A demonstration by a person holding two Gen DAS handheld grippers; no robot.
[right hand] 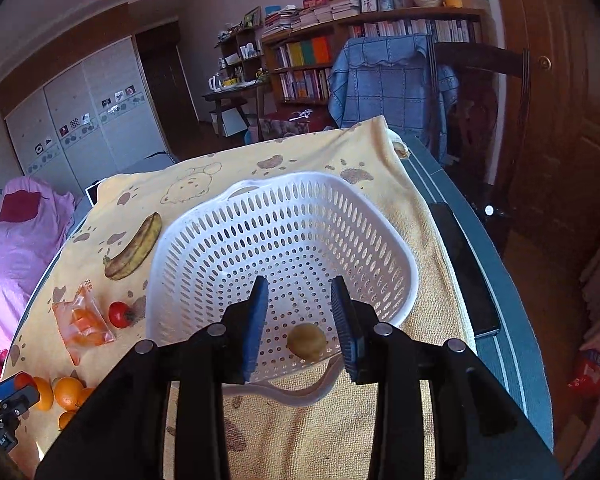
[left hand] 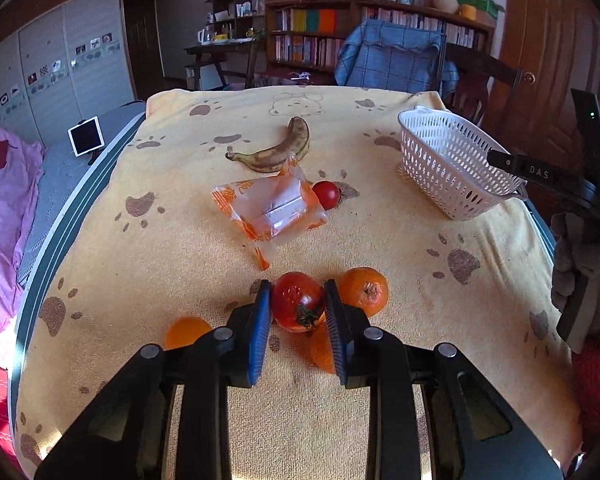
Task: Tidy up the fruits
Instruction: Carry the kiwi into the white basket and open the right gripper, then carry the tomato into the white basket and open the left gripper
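Note:
My left gripper [left hand: 298,292] is shut on a large red tomato [left hand: 296,300], low over the yellow towel. Oranges lie around it: one to the right [left hand: 366,290], one to the left [left hand: 186,330], one below [left hand: 320,346]. A spotted banana [left hand: 278,146], a small tomato [left hand: 326,195] and a clear orange-printed packet [left hand: 270,208] lie farther back. My right gripper [right hand: 300,308] is open and empty above the white basket [right hand: 384,216], which holds one yellowish fruit [right hand: 306,340]. The left gripper [right hand: 10,392] shows at the right wrist view's lower left.
The basket [left hand: 444,160] stands at the towel's right side. A dark phone [right hand: 464,272] lies on the table's right edge. A tablet [left hand: 85,135] stands off the left edge. A chair with a blue cover [left hand: 396,56] is behind the table.

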